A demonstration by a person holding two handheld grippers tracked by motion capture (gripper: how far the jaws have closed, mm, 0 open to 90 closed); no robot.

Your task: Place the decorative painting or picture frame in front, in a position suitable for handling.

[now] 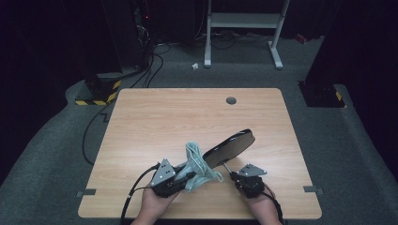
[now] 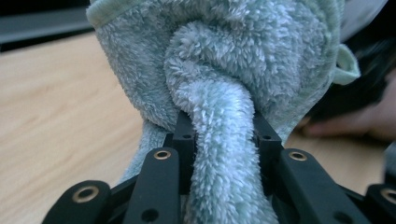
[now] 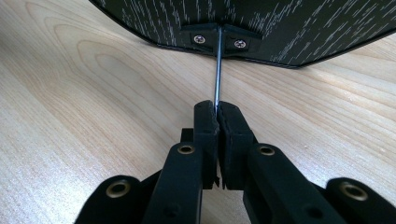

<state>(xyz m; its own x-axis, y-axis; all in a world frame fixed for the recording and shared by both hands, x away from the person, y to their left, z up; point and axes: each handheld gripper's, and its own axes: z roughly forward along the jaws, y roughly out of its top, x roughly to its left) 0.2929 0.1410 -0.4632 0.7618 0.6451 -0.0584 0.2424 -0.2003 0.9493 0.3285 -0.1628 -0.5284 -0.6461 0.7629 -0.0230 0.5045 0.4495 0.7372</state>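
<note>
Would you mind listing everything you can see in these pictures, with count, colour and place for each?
cloth: one, pale green fleecy, bunched and clamped in the left gripper, at the near middle of the table beside the pan
pan: one, black with a speckled underside, tilted up over the table's near middle
thin metal handle: one, silver, screwed to the pan's rim and pinched by the right gripper
table: one, light wood, centre of the high view
grommet: one, grey, near the table's far edge
white frame: one, on the floor behind the table
left gripper: one, black, shut on the cloth
right gripper: one, black, shut on the handle
hands: two, at the near edge
</note>
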